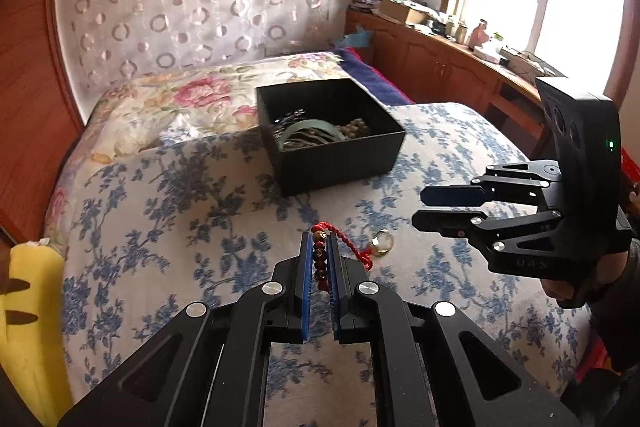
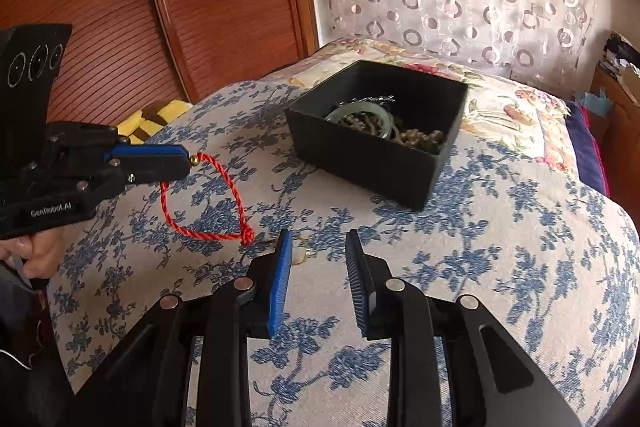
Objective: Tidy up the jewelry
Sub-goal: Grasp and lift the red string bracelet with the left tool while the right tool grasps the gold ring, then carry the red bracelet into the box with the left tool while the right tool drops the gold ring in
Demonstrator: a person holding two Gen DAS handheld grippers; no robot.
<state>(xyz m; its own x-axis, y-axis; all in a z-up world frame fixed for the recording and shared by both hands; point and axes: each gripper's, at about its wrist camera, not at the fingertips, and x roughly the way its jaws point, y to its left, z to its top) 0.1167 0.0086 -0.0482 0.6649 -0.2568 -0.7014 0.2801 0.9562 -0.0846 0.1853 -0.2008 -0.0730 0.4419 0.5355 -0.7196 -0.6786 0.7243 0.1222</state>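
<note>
My left gripper (image 1: 319, 237) is shut on a red cord bracelet (image 1: 320, 261) strung with brown and gold beads; the beads lie between the blue pads. In the right wrist view the left gripper (image 2: 188, 161) holds it just above the bed, and the bracelet's red cord loop (image 2: 204, 205) hangs down onto the cover. A gold ring (image 1: 382, 242) lies on the bed cover; part of the ring (image 2: 301, 254) shows beside my right gripper's left fingertip. My right gripper (image 2: 318, 241) is open and holds nothing. A black box (image 1: 331, 135), the same box (image 2: 380, 131), holds a pale green bangle (image 2: 360, 113) and beads.
The bed has a blue-flowered cover (image 2: 500, 247) and a pink-flowered quilt (image 1: 180, 99) behind the box. A yellow plush toy (image 1: 32, 311) lies at the bed's left edge. A wooden headboard (image 2: 180, 7) and a low wooden cabinet (image 1: 440, 63) under the window border the bed.
</note>
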